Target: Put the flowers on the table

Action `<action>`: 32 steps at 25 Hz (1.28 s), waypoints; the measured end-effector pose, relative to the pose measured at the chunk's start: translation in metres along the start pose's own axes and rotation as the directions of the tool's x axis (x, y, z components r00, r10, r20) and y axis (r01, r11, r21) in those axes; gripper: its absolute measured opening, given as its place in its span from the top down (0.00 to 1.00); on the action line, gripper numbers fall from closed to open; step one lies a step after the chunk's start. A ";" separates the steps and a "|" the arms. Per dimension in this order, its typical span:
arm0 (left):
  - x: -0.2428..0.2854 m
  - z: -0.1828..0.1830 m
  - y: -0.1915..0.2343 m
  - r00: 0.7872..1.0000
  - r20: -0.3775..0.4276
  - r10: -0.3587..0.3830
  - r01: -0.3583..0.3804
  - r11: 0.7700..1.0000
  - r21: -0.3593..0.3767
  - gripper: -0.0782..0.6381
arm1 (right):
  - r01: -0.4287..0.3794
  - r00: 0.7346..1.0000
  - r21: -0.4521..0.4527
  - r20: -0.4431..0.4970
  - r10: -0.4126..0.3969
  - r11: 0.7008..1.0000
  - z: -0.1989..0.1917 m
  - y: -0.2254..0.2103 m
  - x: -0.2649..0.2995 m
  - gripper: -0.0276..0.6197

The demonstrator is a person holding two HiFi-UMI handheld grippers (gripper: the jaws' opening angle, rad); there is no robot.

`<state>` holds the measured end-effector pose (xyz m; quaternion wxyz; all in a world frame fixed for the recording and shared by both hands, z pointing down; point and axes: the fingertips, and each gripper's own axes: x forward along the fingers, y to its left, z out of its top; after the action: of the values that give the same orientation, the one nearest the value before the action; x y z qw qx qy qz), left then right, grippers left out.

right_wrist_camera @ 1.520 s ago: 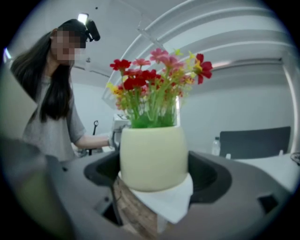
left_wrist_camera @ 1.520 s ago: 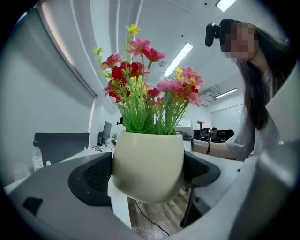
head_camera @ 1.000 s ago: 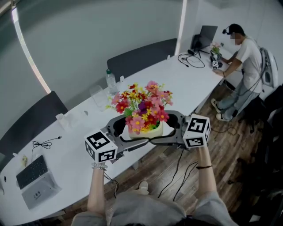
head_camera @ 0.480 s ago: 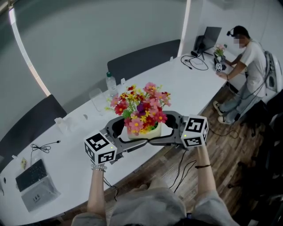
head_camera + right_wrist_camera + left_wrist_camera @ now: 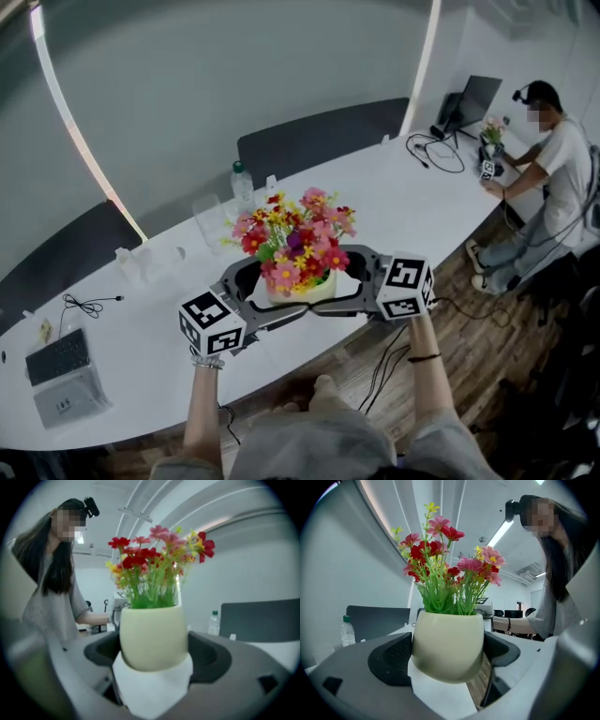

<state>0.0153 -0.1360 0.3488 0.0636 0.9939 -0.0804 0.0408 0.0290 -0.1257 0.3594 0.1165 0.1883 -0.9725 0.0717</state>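
A cream flower pot [image 5: 302,287] with red, pink and yellow flowers [image 5: 292,234] hangs in the air over the near edge of the long white table [image 5: 403,202]. My left gripper [image 5: 267,298] and right gripper [image 5: 349,286] face each other and both are shut on the pot, one from each side. In the left gripper view the pot [image 5: 447,644] sits between the dark pads [image 5: 391,656]. The right gripper view shows the same pot [image 5: 153,637] wedged between its pads [image 5: 206,656], with white paper [image 5: 152,686] under it.
A water bottle [image 5: 243,185] and clear cups [image 5: 208,211] stand on the table behind the pot. A laptop [image 5: 58,373] and a cable [image 5: 89,302] lie at the left. Dark chairs [image 5: 319,141] line the far side. Another person [image 5: 562,169] works at the far right end.
Both grippers have carried the pot forward, from beside the table's edge to over it. The grip on the pot is unchanged.
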 end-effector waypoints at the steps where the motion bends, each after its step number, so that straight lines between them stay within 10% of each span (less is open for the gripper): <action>1: 0.003 -0.001 0.005 1.000 0.000 0.014 -0.014 1.000 -0.003 0.24 | -0.015 1.000 -0.001 -0.003 0.015 1.000 -0.001 -0.006 0.000 0.28; 32: 0.037 -0.081 0.128 0.961 -0.098 0.258 -0.265 0.963 -0.056 0.24 | -0.281 0.956 -0.015 -0.088 0.279 0.959 -0.076 -0.127 0.061 0.28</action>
<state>0.0249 -0.2562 0.4474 0.0953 0.9690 -0.2094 0.0905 0.0382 -0.2500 0.4597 0.1492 0.0437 -0.9844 0.0822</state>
